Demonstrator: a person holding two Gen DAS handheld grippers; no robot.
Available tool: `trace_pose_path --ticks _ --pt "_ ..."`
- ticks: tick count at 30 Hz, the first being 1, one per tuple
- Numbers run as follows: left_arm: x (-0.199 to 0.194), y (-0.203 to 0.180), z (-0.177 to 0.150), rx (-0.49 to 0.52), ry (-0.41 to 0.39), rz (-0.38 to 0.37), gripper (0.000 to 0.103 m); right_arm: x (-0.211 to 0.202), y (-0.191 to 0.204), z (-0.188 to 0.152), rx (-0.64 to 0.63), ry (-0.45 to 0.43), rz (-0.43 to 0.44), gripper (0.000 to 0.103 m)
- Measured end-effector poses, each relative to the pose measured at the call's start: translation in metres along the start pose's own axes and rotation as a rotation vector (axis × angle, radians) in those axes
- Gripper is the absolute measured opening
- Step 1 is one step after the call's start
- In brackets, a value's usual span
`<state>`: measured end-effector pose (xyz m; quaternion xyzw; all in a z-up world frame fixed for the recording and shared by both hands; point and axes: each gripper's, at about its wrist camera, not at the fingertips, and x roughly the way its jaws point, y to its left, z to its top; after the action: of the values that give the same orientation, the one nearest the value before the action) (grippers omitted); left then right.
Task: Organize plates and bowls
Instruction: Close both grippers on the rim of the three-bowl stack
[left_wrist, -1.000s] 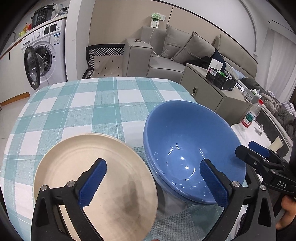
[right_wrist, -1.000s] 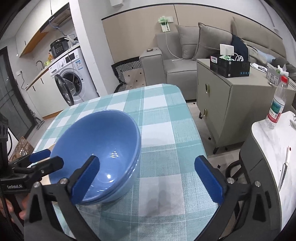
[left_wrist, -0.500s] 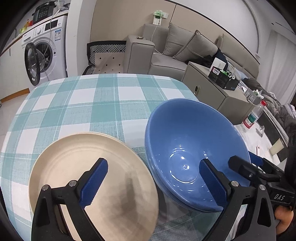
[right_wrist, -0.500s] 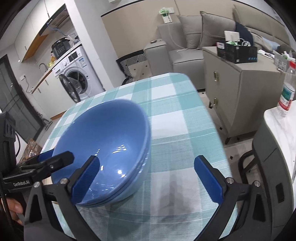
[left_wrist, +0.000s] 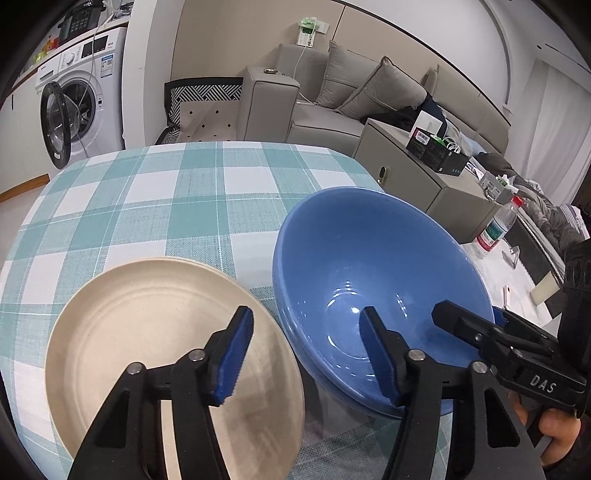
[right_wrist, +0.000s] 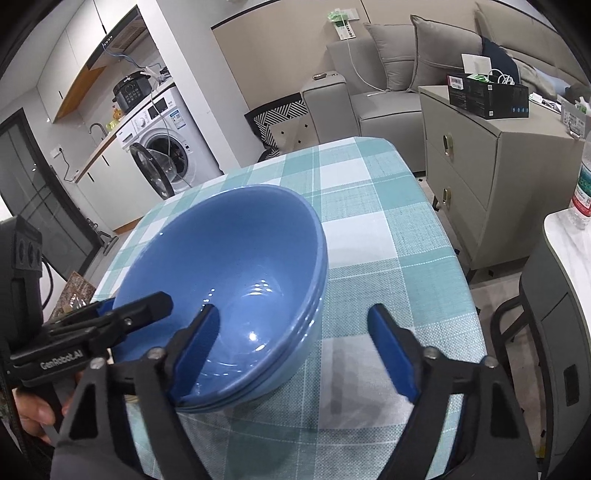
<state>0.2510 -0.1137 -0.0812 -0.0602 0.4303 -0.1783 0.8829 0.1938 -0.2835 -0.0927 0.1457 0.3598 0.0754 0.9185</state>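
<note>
— Bowls: where do they sit?
— Blue bowls (left_wrist: 376, 295), nested in a stack, on the checked tablecloth (left_wrist: 177, 206) at about four o'clock on the table, just beside the cream plate (left_wrist: 147, 325) at eight o'clock.
— Left gripper (left_wrist: 308, 354)?
— Jaws have just been closing. They straddle the bowls' near-left rim: one pad over the plate, one inside the bowl, neither pressing yet.
— Right gripper (right_wrist: 295, 347)?
— Also just closing, not gripping. Its left pad is inside the bowl, its right over the cloth, so the rim lies between them.
</note>
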Motion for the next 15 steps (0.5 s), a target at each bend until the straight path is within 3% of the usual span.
trace_pose_path --ticks 5,9,15 --pt "-0.002 -0.004 0.0 0.005 -0.001 -0.01 0.053 0.0 0.0 0.0 0.009 -0.003 0.0 0.061" --pt "-0.003 -0.007 0.0 0.015 0.003 -0.014 0.046 -0.004 -0.001 0.001 0.024 -0.017 -0.002 0.058" --pt "-0.005 -0.012 -0.002 0.03 -0.004 0.016 0.044 -0.007 0.006 0.001 -0.001 -0.021 0.01 0.045"
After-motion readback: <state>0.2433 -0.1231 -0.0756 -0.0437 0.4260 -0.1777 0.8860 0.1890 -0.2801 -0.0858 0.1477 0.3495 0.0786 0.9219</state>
